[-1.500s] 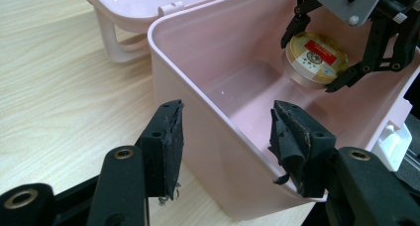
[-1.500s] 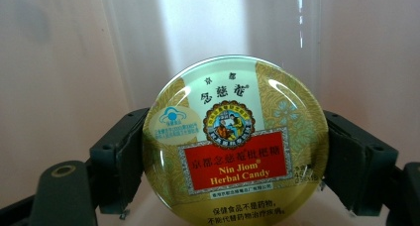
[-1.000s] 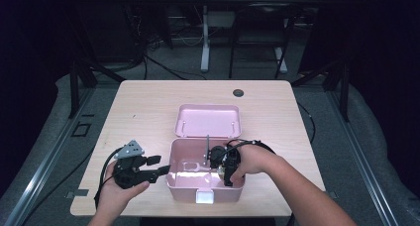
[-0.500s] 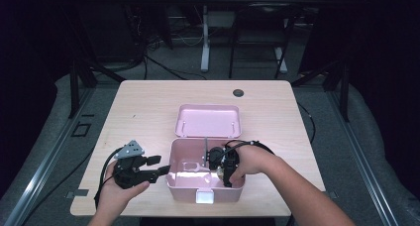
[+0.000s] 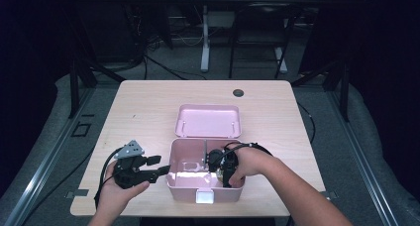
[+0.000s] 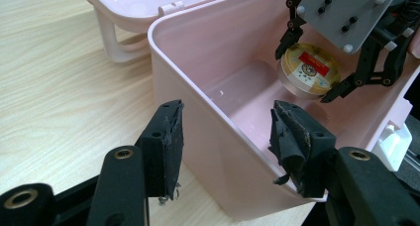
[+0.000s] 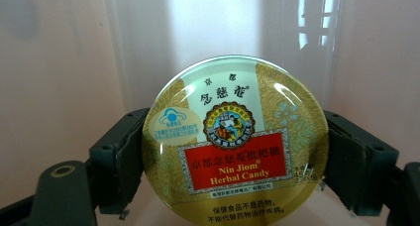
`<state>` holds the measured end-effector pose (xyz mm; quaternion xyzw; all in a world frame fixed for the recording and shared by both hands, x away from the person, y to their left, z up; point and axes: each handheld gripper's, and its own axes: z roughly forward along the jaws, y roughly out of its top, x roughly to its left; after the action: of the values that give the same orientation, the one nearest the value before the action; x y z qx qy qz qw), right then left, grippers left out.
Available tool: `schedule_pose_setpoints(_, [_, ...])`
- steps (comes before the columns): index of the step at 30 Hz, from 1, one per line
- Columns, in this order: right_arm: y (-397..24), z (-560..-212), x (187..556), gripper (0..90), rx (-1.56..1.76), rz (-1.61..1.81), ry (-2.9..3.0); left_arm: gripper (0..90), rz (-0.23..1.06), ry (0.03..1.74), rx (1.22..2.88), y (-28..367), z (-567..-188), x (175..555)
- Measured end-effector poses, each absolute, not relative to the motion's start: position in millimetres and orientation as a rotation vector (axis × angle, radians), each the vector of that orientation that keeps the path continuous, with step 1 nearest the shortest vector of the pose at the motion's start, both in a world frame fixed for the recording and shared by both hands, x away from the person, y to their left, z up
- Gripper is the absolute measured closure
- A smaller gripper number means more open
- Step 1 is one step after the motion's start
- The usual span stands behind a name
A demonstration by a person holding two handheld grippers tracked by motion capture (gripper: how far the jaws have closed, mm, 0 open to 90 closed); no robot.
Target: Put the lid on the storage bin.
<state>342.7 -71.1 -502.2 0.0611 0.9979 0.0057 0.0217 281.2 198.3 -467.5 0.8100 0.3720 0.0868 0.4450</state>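
Observation:
An open pink box stands near the table's front edge, and its lid lies back behind it. My right gripper is down inside the box, shut on a round gold-and-red herbal candy tin. In the right gripper view the tin sits between the two jaws of my right gripper, facing the camera. The left gripper view shows the same tin held upright on its edge above the box floor. My left gripper is open, its jaws straddling the box's left wall with a gap on each side.
A white latch sits on the box's front face. A thin upright divider stands inside the box. A dark round grommet marks the table's far side. Bare wood lies left of and beyond the box.
Almost nothing differs. My right gripper with the tin has shifted only slightly inside the box, and my left gripper stays at the box's left wall.

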Motion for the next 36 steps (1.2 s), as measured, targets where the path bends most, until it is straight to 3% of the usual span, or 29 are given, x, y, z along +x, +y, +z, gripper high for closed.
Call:
schedule_pose_setpoints(13, [-72.4,-497.8,343.2,15.8,0.190,0.053,3.090,46.6,0.219,0.919,2.001,198.8,-465.8,280.6])
schedule_pose_setpoints(36, [-79.8,-450.3,337.9,24.1,0.290,0.174,3.020,50.2,0.227,0.907,2.007,197.3,-464.7,279.1])
